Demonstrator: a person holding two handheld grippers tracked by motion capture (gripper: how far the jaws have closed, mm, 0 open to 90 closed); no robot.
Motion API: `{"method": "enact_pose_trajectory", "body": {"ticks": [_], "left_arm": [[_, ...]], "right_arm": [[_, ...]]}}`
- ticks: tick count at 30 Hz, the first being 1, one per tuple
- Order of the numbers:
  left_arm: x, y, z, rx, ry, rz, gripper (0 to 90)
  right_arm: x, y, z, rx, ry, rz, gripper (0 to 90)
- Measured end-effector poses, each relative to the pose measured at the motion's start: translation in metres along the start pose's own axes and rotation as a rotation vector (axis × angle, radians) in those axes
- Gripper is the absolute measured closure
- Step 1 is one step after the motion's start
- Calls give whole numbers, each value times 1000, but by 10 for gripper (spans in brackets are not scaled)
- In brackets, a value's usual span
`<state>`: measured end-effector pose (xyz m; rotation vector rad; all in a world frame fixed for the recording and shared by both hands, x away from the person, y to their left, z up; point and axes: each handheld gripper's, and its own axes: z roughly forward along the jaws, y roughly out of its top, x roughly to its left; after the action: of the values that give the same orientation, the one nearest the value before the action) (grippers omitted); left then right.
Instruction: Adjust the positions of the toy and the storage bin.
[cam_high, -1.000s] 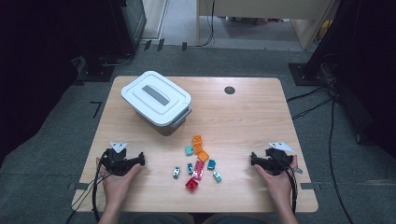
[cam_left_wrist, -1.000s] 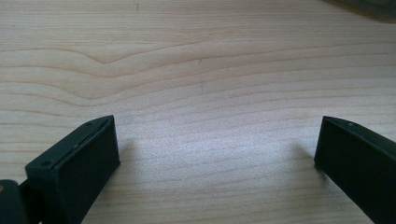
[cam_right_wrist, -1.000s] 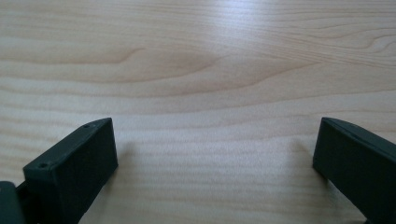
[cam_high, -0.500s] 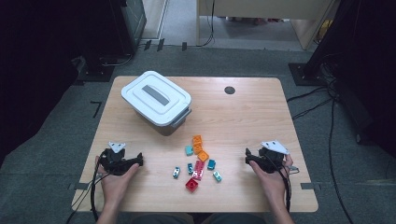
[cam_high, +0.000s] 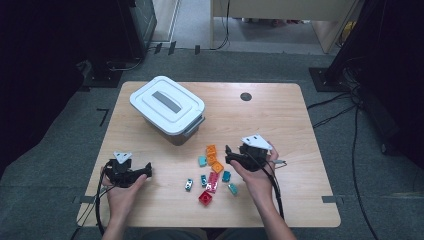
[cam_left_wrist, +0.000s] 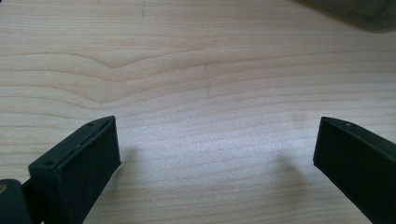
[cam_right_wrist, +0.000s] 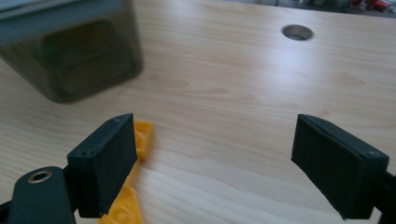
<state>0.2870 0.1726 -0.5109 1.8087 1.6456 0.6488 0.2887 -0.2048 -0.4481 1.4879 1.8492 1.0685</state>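
Wooden desk (cam_high: 300, 130), centre of the high view, with a round cable hole (cam_high: 245, 96) near its upper edge. Lidded grey storage box (cam_high: 167, 108), upper left of the desk top, lid on, set at an angle. Loose toy bricks in the lower middle of the desk: two orange bricks (cam_high: 214, 158) touching one another, a teal brick (cam_high: 202, 161) just beside them, a pink brick (cam_high: 213, 181) and a red brick (cam_high: 205, 198) below, with several small teal pieces (cam_high: 226, 176) scattered near. Left gripper (cam_high: 148, 171), lower left of the high view, held low over bare desk, jaws released and spread wide with nothing between them (its own view shows plain wood grain (cam_left_wrist: 205, 93)). Right gripper (cam_high: 227, 155), right of centre, just beside the orange bricks, jaws likewise spread and empty; its own view has an orange brick (cam_right_wrist: 144, 140) behind the left-hand jaw and the box (cam_right_wrist: 70, 56) at upper left.
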Motion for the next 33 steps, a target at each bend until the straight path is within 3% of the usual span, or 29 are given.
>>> {"method": "enact_pose_trajectory", "body": {"ticks": [4,6,11,20,23,25,33], "left_arm": [[2,2,-4,-18,-8,-21,8],[2,2,-5,-35,4,-23,58],[1,5,-8,-50,-10,-28,58],[1,7,-11,-58,-21,-31,64],[1,7,-11,-56,-21,-30,64],[1,7,-11,-55,-21,-29,64],[3,9,-17,-85,-32,-51,70]], "right_arm": [[30,13,12,-6,34,-22,141],[41,18,17,-4,47,-26,141],[70,28,27,-4,83,-31,140],[106,42,49,-30,92,-14,141],[109,43,53,-34,77,-10,146],[107,42,59,-24,36,0,172],[86,41,60,-39,-17,15,208]]}}
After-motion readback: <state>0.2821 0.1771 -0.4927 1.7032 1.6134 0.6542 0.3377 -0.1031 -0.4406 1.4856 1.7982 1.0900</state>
